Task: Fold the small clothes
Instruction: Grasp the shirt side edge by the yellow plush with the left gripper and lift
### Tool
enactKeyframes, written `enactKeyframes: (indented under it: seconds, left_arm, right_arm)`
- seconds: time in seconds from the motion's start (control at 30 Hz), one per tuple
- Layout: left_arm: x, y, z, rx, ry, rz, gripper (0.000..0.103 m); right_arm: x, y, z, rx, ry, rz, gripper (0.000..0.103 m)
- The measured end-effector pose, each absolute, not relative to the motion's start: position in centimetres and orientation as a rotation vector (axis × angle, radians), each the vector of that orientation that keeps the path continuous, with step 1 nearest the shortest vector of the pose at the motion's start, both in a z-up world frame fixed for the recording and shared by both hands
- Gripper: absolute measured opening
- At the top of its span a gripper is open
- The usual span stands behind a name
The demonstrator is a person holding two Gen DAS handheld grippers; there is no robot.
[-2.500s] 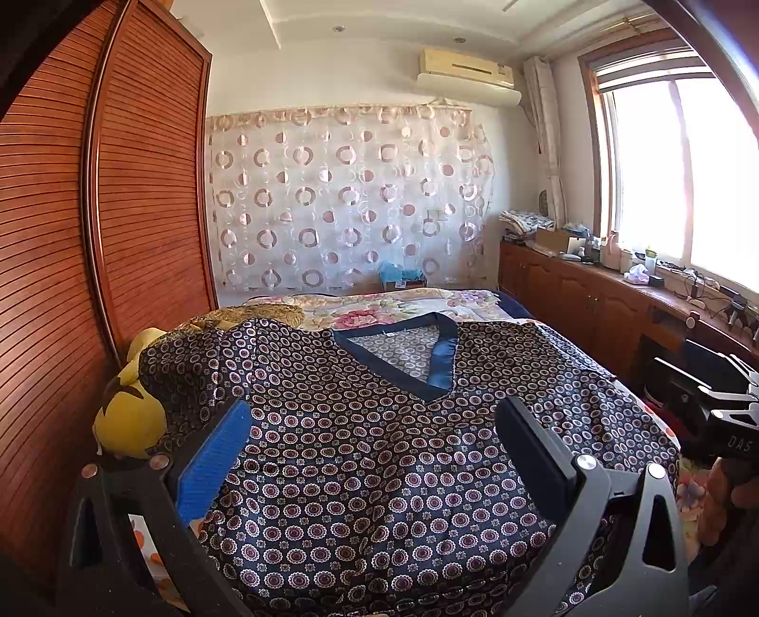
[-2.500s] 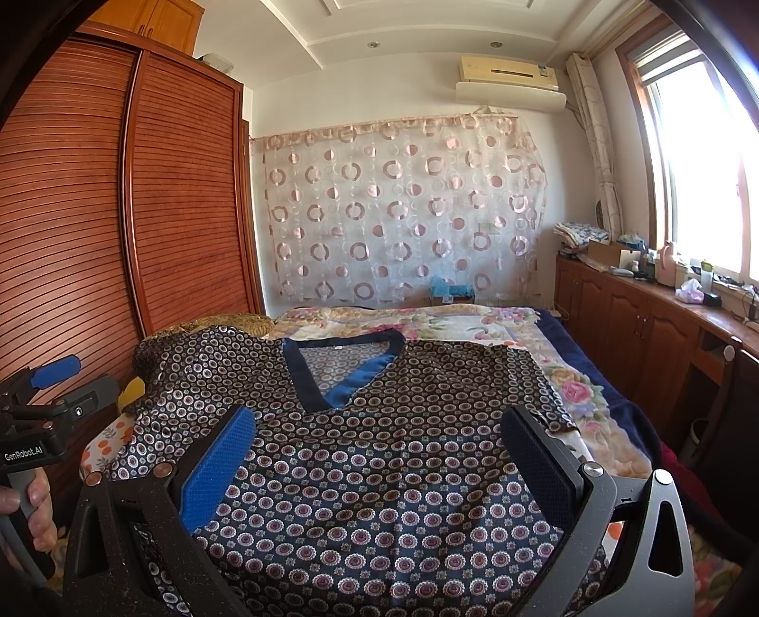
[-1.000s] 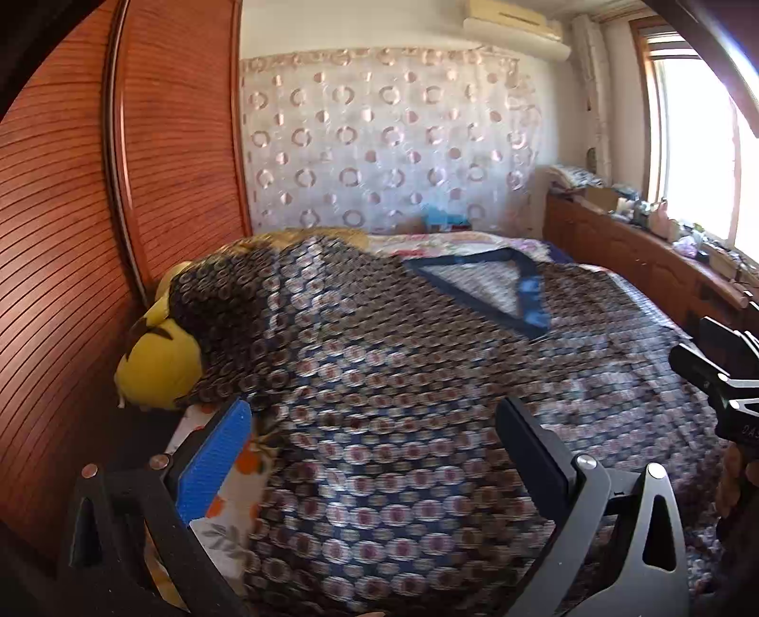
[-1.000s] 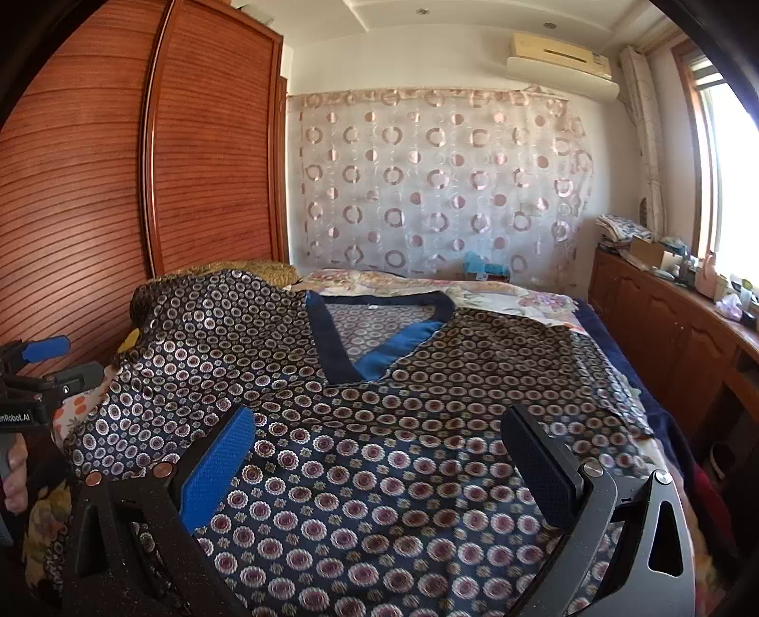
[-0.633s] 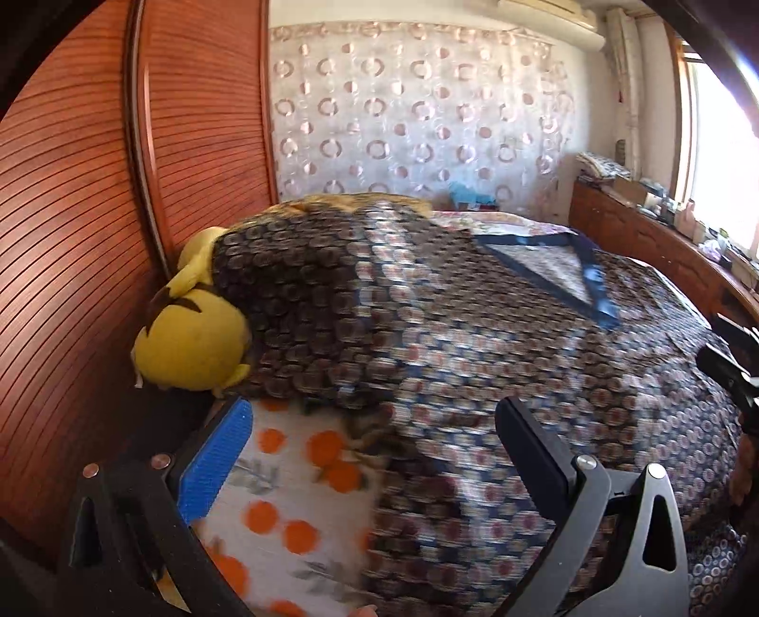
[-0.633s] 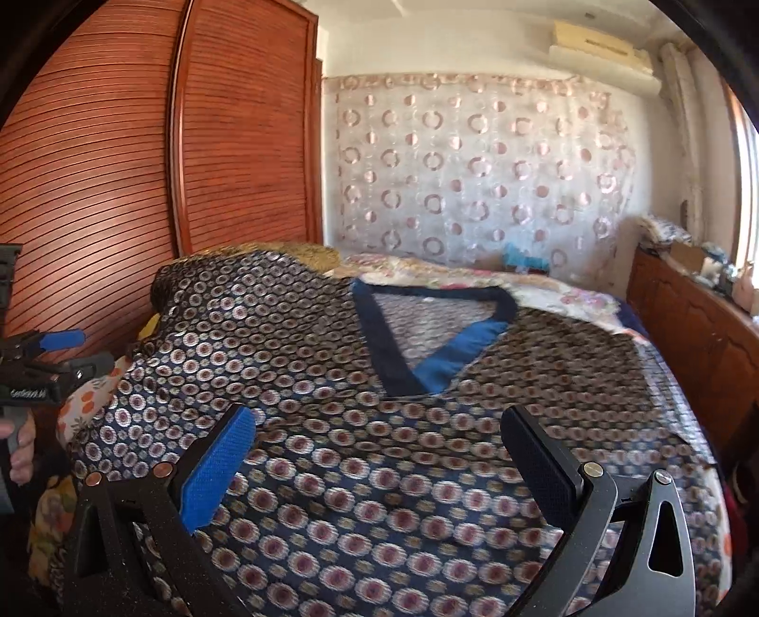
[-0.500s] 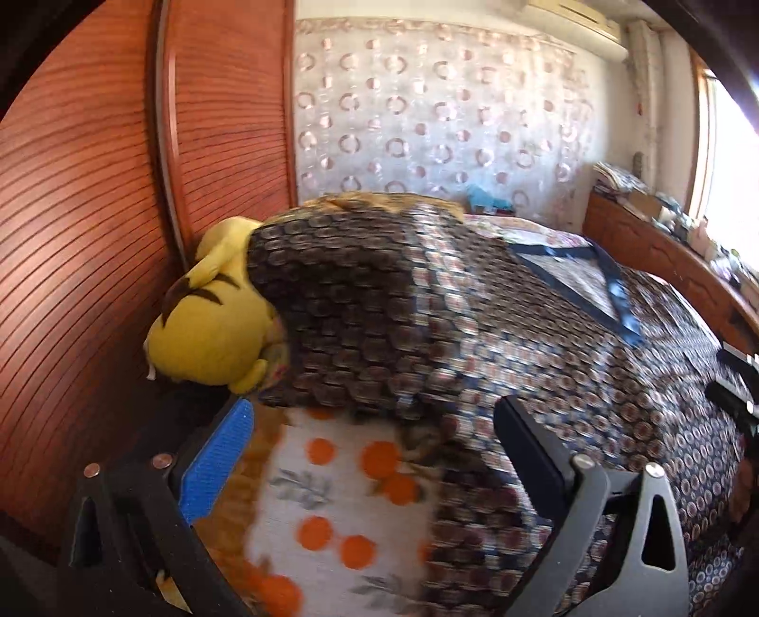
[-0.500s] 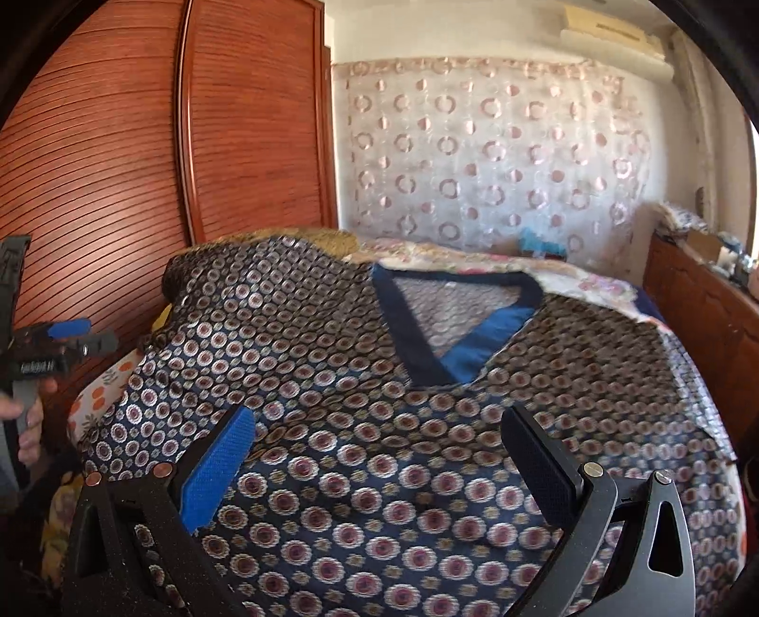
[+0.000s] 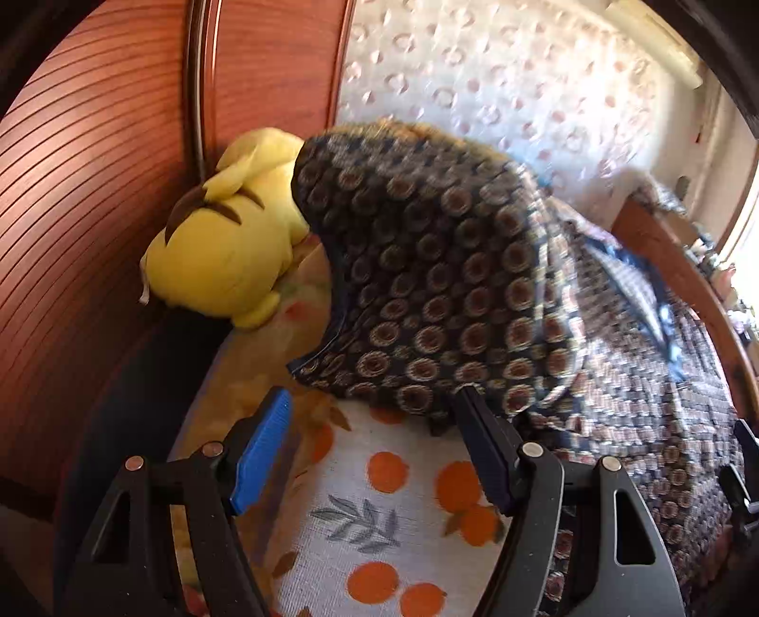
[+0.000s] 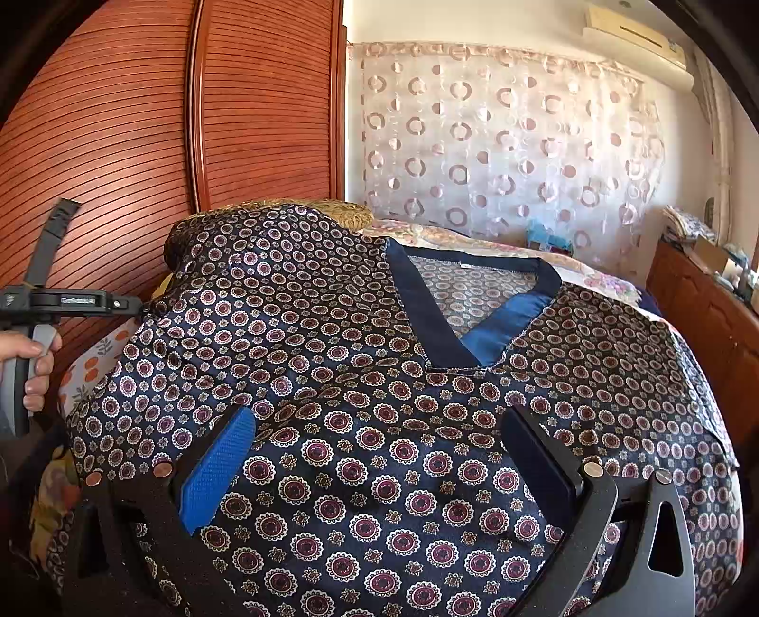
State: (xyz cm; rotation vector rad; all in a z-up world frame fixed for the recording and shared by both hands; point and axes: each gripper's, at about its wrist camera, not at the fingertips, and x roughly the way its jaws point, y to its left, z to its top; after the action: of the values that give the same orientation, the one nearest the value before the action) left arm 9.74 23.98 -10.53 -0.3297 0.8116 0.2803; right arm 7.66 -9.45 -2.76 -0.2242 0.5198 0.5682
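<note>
Left tongs (image 9: 372,415) gape wide, the shirt's (image 9: 441,294) sleeve edge just ahead of them, beside the yellow plush toy (image 9: 223,251). Right tongs (image 10: 379,427) released, hovering above the shirt's chest.

Patterned tops: one, the navy V-neck shirt (image 10: 379,379) I see filling the middle of the right wrist view.
Plush toys: one yellow plush toy (image 9: 223,256), left of centre in my left wrist view.
Grippers: two, my left gripper (image 9: 374,427) and my right gripper (image 10: 379,446), each at the bottom of its own view.
Air conditioners: one air conditioner (image 10: 635,33), upper right.
Wardrobe doors: I count two, upper left.
</note>
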Motion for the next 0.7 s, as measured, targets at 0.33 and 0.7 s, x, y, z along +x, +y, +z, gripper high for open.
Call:
enactKeyframes:
  seconds: [0.33,0.7]
  left_arm:
    - [11.0,24.1,-11.2,-0.388,0.858,0.226,0.063]
    - [10.6,24.8,-10.2,-0.381,0.799,0.272,0.007]
  right_arm:
    - [7.5,-8.8,-3.1,-0.219,0.516,0.57,0.103]
    - [7.1,-8.9,-3.2,-0.229,0.505,0.577,0.103]
